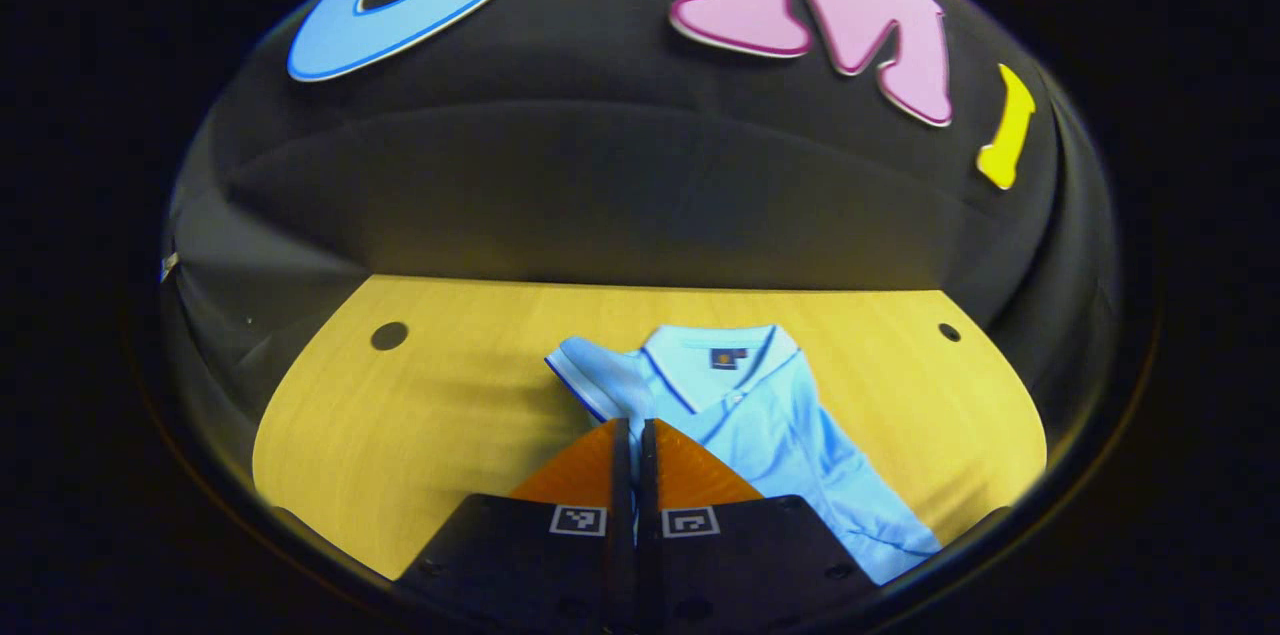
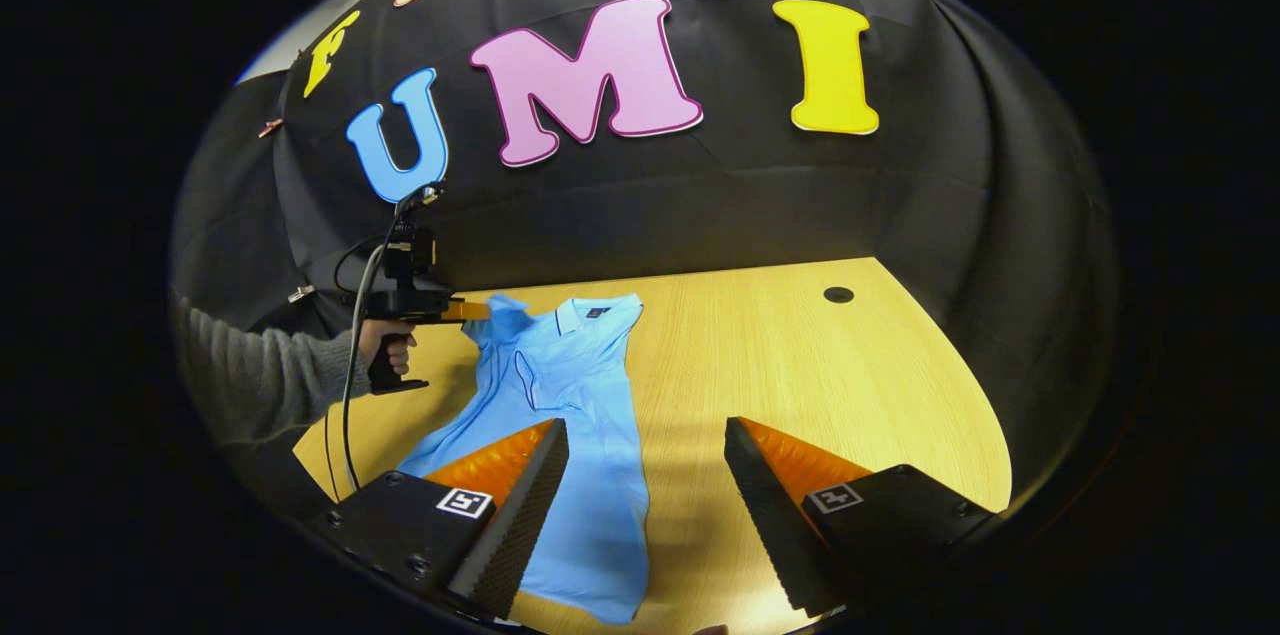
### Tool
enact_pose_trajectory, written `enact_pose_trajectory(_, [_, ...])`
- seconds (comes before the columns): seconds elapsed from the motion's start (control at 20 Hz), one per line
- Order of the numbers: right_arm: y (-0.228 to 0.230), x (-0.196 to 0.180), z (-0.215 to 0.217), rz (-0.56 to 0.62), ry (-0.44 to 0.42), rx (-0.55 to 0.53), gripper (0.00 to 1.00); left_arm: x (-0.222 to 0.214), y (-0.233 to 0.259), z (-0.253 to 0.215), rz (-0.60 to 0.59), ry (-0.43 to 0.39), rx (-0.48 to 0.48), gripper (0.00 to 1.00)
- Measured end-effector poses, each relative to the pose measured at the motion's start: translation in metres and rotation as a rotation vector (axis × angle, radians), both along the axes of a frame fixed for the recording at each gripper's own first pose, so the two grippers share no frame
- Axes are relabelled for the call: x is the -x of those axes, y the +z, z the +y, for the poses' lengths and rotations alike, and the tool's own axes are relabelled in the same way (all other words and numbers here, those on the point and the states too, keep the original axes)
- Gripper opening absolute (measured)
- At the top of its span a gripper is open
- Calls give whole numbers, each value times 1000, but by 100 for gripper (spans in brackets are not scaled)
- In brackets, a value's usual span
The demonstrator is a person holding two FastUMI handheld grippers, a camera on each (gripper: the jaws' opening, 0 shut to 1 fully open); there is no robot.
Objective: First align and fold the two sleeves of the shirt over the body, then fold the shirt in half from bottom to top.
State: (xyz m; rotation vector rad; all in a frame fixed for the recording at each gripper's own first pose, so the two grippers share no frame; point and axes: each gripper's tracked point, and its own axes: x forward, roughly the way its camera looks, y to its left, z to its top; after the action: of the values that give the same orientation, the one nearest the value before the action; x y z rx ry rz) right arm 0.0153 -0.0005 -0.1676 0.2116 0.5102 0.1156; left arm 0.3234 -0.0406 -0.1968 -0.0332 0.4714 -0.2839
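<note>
A light blue polo shirt (image 1: 770, 425) lies collar-away on the wooden table (image 1: 400, 415). Its left sleeve (image 1: 590, 377) sits just past the tips of my left gripper (image 1: 633, 427), whose fingers are pressed together on the sleeve's cloth. In the right gripper view the same shirt (image 2: 575, 395) stretches toward me, with a straight right edge. There the left gripper (image 2: 468, 311) holds the raised sleeve (image 2: 500, 315) beside the collar. My right gripper (image 2: 648, 427) hangs open over the shirt's lower right edge, one finger above the cloth and the other above bare table (image 2: 800, 365).
A hand (image 2: 388, 347) in a grey knit sleeve (image 2: 260, 375) holds the left gripper's handle, and a cable (image 2: 350, 385) hangs from it. Round holes (image 1: 389, 335) (image 2: 838, 294) mark the table's far corners. Black cloth walls close off the table's back and sides.
</note>
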Motion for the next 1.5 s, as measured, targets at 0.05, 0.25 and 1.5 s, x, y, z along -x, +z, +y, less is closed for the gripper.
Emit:
enact_pose_trajectory(0.05, [-2,3,-1,4,-4,-1,98,5,2,-12,-8,-31,-5,6])
enact_pose_trajectory(0.25, [-4,8,-6,14,-20,-9,98,26,-2,-57,-11,-129,-36,6])
enact_pose_trajectory(1.5, [-19,34,-23,67,-69,-20,98,62,-112,-128,87,-268,-380,34])
